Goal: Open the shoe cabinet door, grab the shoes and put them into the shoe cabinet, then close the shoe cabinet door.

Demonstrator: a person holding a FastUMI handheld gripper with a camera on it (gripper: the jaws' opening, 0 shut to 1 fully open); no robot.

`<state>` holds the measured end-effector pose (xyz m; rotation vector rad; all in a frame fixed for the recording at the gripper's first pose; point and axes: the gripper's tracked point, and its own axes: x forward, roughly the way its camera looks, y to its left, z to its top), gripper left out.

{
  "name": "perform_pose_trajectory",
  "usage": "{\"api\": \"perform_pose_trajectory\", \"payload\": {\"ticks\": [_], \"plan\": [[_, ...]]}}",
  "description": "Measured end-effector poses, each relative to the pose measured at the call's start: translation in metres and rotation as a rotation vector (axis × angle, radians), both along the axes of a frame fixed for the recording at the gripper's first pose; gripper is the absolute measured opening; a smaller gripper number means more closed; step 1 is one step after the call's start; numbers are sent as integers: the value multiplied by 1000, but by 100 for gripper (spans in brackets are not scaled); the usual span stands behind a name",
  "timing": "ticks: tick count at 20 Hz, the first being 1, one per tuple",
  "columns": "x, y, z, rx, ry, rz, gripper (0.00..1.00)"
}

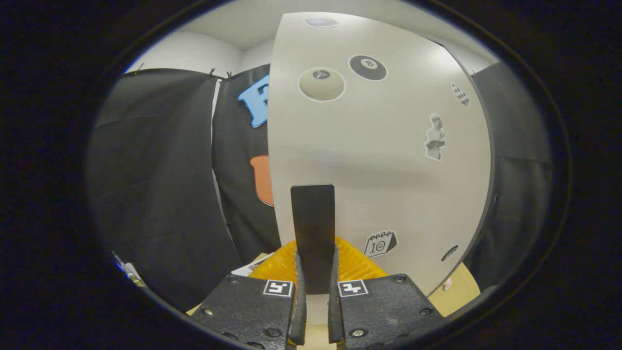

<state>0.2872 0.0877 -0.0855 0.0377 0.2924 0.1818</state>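
1. The shoe cabinet door (379, 160) rises straight ahead of the fingers, a pale panel dotted with stickers: two billiard-ball stickers (321, 84) near the top, a small bust figure (435, 137) to one side and a calendar sticker (380, 243) low down. Its bare edge stands against the booth's black cloth, so it looks swung out from the cabinet body, though the body itself cannot be made out.

2. A dark flat handle tab (313, 228) stands upright against the door's lower part and runs down between the fingers.

3. The gripper (315, 291) is clenched on that tab, both fingers pressed to its sides. Holding the tab is what lets the door be swung, so I judge this to be a door step; opening or closing cannot be told from here.

4. Just beyond the fingers, low and in front of the door, lies a ribbed orange object (350, 262), possibly a shoe or slipper; I cannot tell which.

5. Under it all shows a light tabletop (461, 291).
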Motion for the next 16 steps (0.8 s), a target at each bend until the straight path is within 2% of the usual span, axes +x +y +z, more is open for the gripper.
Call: {"api": "perform_pose_trajectory", "payload": {"ticks": [16], "plan": [[-55,-38,9,-6,-10,144,20]]}}
